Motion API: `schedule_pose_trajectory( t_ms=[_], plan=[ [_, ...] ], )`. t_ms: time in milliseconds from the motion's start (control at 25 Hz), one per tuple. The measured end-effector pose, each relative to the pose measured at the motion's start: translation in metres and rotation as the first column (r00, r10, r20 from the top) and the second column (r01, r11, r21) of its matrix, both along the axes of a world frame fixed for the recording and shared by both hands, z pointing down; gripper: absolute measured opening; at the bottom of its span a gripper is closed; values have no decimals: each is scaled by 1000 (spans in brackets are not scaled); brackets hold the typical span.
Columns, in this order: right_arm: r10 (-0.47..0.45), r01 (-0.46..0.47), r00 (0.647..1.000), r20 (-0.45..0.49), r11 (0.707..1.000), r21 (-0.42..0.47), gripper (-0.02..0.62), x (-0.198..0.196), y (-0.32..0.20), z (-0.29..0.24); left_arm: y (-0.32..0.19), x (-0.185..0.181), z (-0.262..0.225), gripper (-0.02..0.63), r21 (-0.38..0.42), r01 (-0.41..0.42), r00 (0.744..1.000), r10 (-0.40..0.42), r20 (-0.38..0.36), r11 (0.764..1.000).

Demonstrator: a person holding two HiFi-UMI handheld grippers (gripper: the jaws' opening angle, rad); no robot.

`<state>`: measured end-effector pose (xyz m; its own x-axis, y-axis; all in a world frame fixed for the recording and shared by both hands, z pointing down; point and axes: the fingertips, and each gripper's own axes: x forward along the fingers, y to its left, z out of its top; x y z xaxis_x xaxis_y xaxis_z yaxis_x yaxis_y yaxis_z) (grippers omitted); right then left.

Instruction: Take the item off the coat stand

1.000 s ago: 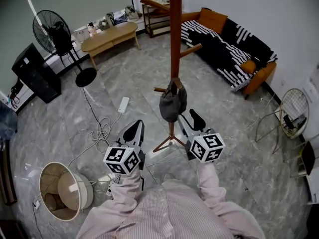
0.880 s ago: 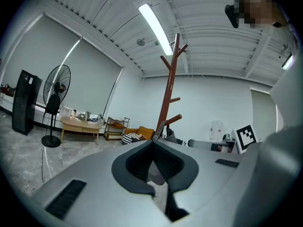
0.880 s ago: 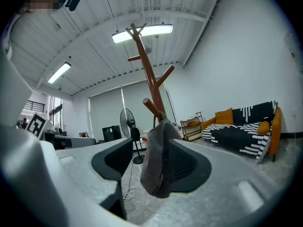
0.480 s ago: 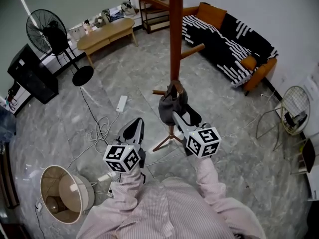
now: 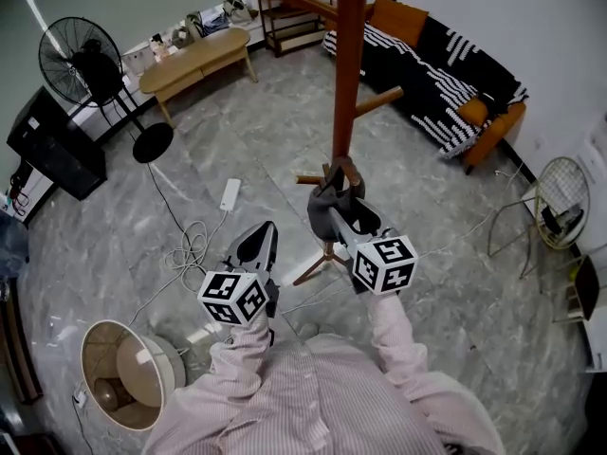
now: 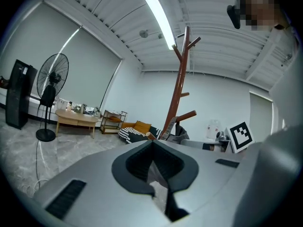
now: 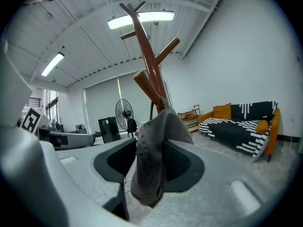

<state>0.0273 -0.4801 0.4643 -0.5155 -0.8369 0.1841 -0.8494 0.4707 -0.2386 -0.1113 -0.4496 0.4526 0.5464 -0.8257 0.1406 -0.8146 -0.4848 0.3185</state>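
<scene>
A dark grey cap [image 5: 325, 205] hangs on a low peg of the brown wooden coat stand [image 5: 348, 64]. My right gripper [image 5: 349, 218] reaches up to it. In the right gripper view the cap [image 7: 156, 150] hangs down between the two dark pads while the jaws close around it; I see no firm squeeze on the fabric. The stand's pole [image 7: 149, 70] rises just behind. My left gripper [image 5: 256, 246] hangs lower and to the left, shut and empty [image 6: 154, 167]. From it the stand [image 6: 179, 98] and the cap [image 6: 179, 135] show ahead to the right.
The stand's tripod feet [image 5: 313, 268] spread on the grey marble floor under my arms. A power strip [image 5: 230, 194] with cables lies to the left, a lampshade [image 5: 119, 373] at the lower left. A fan [image 5: 81, 64], a low table [image 5: 194, 60] and a sofa [image 5: 436, 60] stand farther off.
The right gripper has moved up and in from below the cap until the cap hangs between its jaws. The left gripper has hardly moved. The head view has shifted slightly.
</scene>
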Motion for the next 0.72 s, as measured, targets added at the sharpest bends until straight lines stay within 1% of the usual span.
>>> schedule_pose_trajectory(
  t_ms=[120, 160, 320, 520, 720],
  plan=[
    [6, -6, 999, -36, 1000, 6, 81, -2, -2, 0, -3, -4, 3, 2, -12, -7, 1000, 7, -4, 1000],
    [9, -9, 999, -39, 1000, 7, 54, -2, -3, -1, -3, -5, 3, 2, -15, -10, 1000, 10, -4, 1000],
    [17, -17, 999, -39, 1000, 10, 39, 0, -3, -3, -4, -6, 4, 2, -19, -18, 1000, 18, -7, 1000],
    [28, -28, 999, -24, 999, 23, 32, 2, 0, -6, -2, -7, 4, 2, -14, -21, 1000, 21, -11, 1000],
    [28, -26, 999, -33, 999, 45, 28, 4, 8, -15, 1, -4, 1, 2, -2, -34, 999, 34, -16, 999]
  ],
)
